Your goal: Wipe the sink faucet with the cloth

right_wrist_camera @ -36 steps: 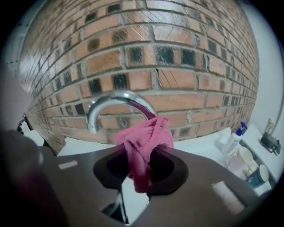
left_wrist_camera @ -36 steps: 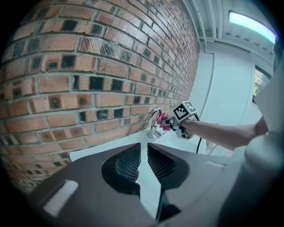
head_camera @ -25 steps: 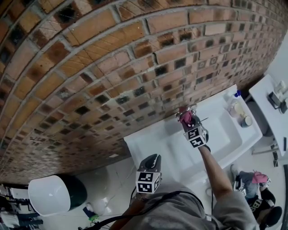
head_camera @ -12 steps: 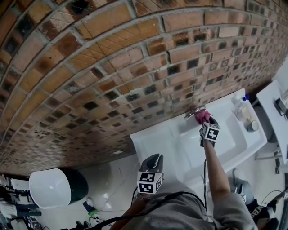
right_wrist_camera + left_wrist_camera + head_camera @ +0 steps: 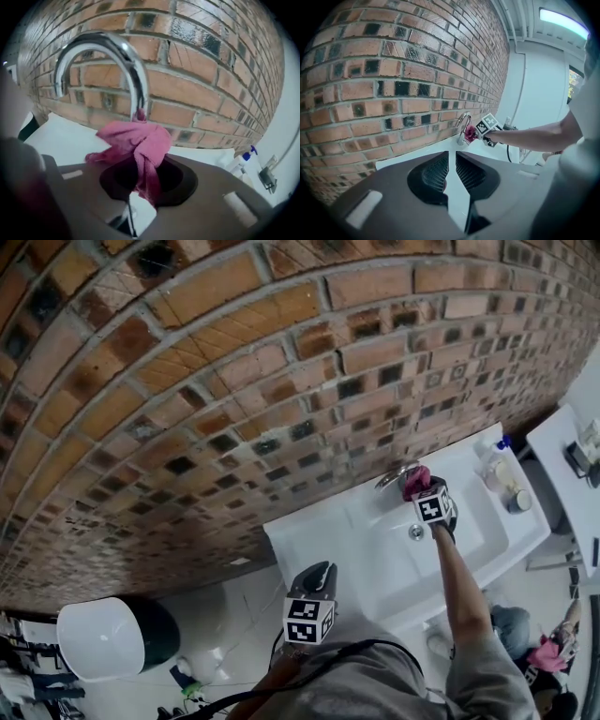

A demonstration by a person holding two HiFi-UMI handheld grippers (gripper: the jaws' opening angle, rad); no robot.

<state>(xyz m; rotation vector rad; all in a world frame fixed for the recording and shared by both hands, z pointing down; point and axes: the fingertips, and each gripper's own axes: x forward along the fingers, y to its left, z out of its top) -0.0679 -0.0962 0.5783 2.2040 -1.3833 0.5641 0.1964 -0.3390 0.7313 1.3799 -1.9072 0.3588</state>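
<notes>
The right gripper (image 5: 419, 491) has its jaws pinching the cloth (image 5: 140, 140), a pink wad bunched between the pads with a tail hanging down through them. The wad's top touches the faucet (image 5: 117, 56) on the lower part of its upright stem, under the chrome arch. In the head view the cloth (image 5: 415, 481) sits at about 4 o'clock of the faucet (image 5: 394, 474), both at the back edge of the sink (image 5: 319, 540), right against the brick wall (image 5: 234, 381).

The left gripper (image 5: 317, 576) is held close to the body at about 7 o'clock of the sink, well apart from the faucet. Its jaws (image 5: 451, 171) are spread by a narrow gap with nothing between them (only white sink shows through).

A spray bottle (image 5: 487, 454) stands on the sink rim at about 2 o'clock of the faucet; in the right gripper view it (image 5: 243, 161) appears low at 4 o'clock.
</notes>
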